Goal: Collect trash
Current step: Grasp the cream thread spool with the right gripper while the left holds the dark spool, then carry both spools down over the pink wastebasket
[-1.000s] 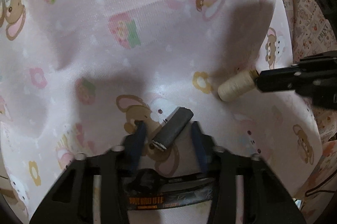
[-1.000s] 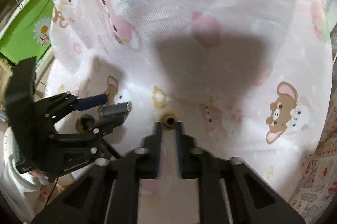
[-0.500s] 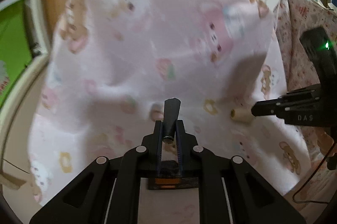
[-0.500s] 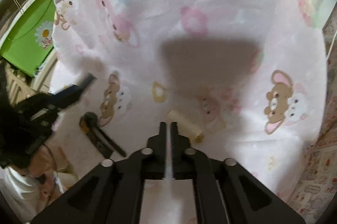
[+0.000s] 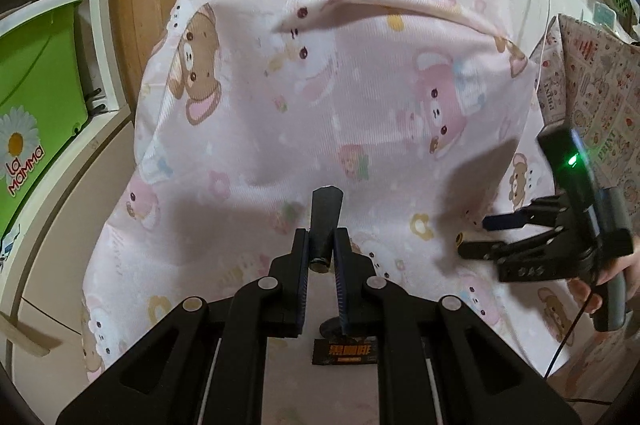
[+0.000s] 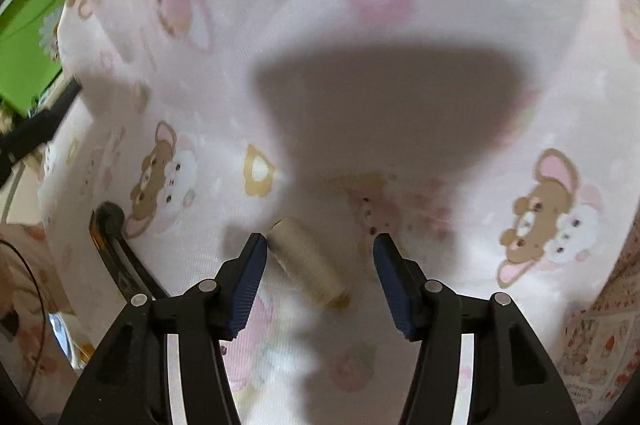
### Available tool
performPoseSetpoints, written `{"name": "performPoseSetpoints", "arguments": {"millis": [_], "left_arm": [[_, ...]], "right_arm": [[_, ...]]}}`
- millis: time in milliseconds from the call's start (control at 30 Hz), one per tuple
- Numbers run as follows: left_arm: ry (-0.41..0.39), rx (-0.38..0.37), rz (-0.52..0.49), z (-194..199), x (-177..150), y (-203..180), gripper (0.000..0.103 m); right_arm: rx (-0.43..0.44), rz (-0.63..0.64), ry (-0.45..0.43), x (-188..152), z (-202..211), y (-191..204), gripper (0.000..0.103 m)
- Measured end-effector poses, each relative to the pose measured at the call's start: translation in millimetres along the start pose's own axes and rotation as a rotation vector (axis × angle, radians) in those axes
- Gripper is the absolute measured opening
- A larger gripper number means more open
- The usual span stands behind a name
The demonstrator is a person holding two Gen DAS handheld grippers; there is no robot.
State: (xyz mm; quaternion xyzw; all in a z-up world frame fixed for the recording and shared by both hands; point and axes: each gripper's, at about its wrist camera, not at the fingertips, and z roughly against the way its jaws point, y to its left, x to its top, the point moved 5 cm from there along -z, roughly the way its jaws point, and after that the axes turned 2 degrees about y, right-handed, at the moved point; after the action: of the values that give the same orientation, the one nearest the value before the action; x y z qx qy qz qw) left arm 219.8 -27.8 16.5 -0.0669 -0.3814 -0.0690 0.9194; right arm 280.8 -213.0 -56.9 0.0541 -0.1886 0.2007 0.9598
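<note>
The left tool (image 5: 321, 257) now holds the dark flat stick-like wrapper (image 5: 325, 221) lifted off the pink bear-print sheet (image 5: 280, 85) — one piece collected. The right tool (image 6: 320, 257), reopened, straddles the cream thread spool (image 6: 308, 265) at 6 o'clock.

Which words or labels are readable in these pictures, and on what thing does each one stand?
"La MaMMa": on the green bin, beside a daisy.
"PRINT": on the patterned cloth at the right.
Orange characters on the black packet under the left gripper: too blurred to read.
Right wrist view: none readable.
</note>
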Motion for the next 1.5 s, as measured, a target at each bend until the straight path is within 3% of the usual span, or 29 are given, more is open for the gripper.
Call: {"name": "performPoseSetpoints", "arguments": {"millis": [33, 100, 167, 300, 533, 700, 867, 933, 1067, 1200, 1500], "left_arm": [[-0.001, -0.002, 0.0, 1, 0, 1, 0.011], [0.0, 0.001, -0.003, 1, -1, 2, 0.011], [0.003, 0.006, -0.007, 1, -2, 2, 0.011], [0.01, -0.008, -0.005, 2, -3, 1, 0.011], [-0.012, -0.035, 0.02, 33, -10, 4, 0.011], [-0.017, 0.002, 0.001, 54, -30, -1, 0.011], [-0.022, -0.003, -0.014, 86, -55, -10, 0.011], [-0.016, -0.007, -0.03, 97, -63, -15, 0.011], [0.038, 0.001, -0.046, 110, -76, -18, 0.011], [0.092, -0.049, -0.028, 113, -90, -21, 0.011], [0.249, -0.073, -0.055, 89, -128, -32, 0.011]], "right_arm": [[0.002, 0.009, 0.018, -1, -4, 2, 0.053], [-0.019, 0.039, 0.005, -1, -3, 5, 0.03], [-0.016, 0.038, 0.001, -2, -1, 4, 0.025], [-0.034, -0.009, -0.045, -5, 13, -4, 0.025], [0.01, -0.105, -0.23, -22, 75, 3, 0.025], [0.035, -0.105, -0.349, -62, 114, 38, 0.025], [0.044, -0.032, -0.396, -96, 137, 87, 0.025], [0.029, -0.02, -0.41, -105, 147, 96, 0.025], [0.081, -0.038, -0.433, -120, 164, 116, 0.025], [0.103, -0.039, -0.447, -136, 179, 137, 0.025], [0.11, -0.111, -0.362, -165, 150, 138, 0.025]]}}
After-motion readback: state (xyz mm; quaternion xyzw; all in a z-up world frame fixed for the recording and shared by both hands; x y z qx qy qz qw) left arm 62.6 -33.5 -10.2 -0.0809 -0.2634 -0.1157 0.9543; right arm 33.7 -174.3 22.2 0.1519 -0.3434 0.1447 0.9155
